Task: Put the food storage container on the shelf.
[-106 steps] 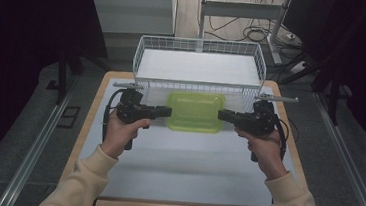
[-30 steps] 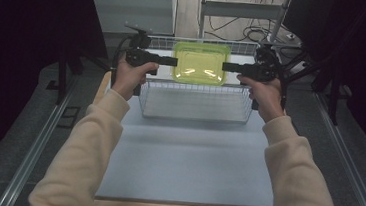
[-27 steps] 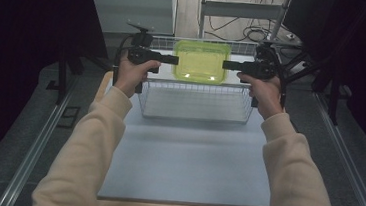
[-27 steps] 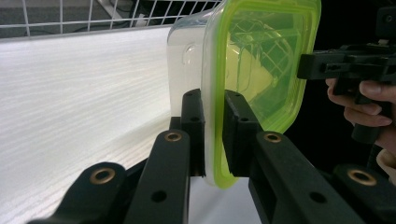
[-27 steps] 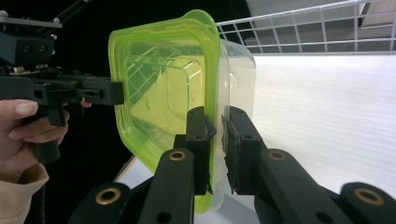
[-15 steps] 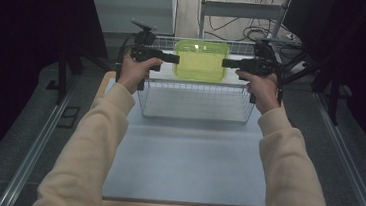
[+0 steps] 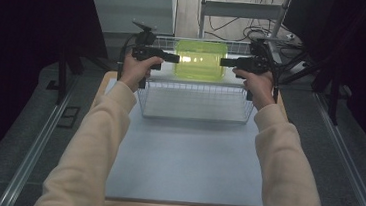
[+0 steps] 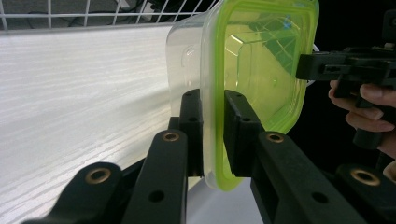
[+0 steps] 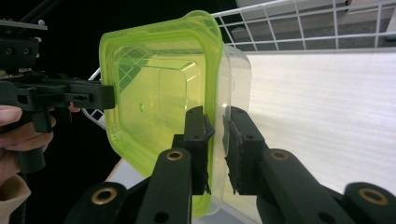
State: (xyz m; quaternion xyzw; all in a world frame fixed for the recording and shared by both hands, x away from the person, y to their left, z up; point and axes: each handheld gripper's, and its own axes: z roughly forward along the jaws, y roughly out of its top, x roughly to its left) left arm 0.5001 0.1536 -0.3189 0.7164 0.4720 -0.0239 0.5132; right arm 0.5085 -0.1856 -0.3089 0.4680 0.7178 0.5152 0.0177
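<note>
Black left tool at upper left of the high view pinches the container's green lid rim; the container hangs mid-frame above the wire basket on the counter. At upper right, the right tool pinches the opposite rim. Lowering well likely means level, matched hands and both pinches firm.

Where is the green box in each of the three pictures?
High view: the green box is top middle, held between the left gripper and the right gripper.
Left gripper view: it is upper right, its rim between the fingers.
Right gripper view: it is left of centre.
Shared landmark: the wire basket.
</note>
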